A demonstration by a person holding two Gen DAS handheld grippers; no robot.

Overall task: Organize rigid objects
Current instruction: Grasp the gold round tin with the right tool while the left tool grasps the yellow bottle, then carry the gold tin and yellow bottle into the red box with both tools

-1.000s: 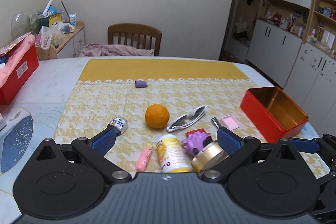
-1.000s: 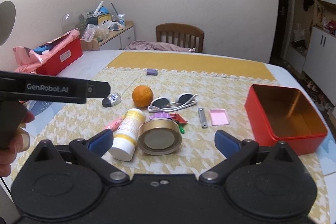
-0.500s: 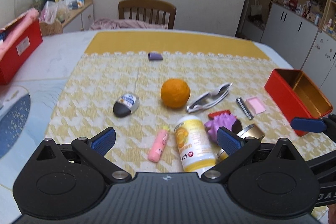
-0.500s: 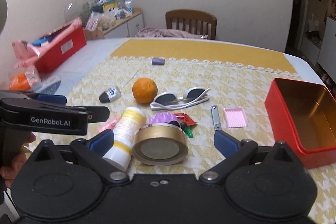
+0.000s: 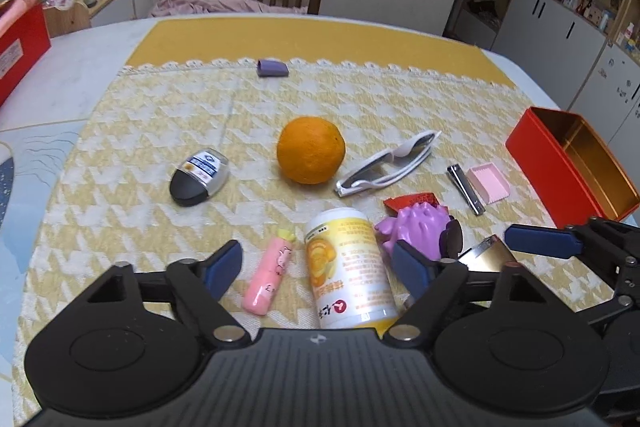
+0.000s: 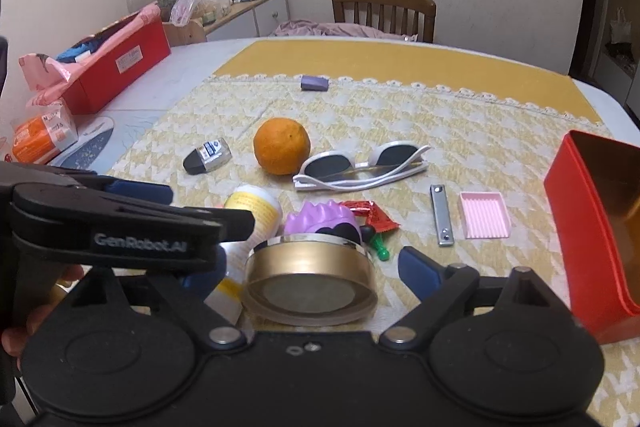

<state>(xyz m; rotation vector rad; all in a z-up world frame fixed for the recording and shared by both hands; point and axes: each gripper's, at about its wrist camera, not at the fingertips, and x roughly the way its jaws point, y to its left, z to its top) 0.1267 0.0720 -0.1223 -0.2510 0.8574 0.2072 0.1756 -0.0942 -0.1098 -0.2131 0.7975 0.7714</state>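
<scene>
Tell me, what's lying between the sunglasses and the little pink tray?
A metal nail clipper lies on the cloth between the white sunglasses and the pink tray, touching neither. The right wrist view shows it best.

Both tools were matte black plastic. The left gripper [image 5: 318, 269] had a ribbed body, two round discs with silver pivot screws, and linkage arms ending in blue pads [image 5: 224, 265]. The right gripper [image 6: 316, 273] looked alike. White "GenRobot.AI" lettering ran along the arm at centre left of the right view.
</scene>
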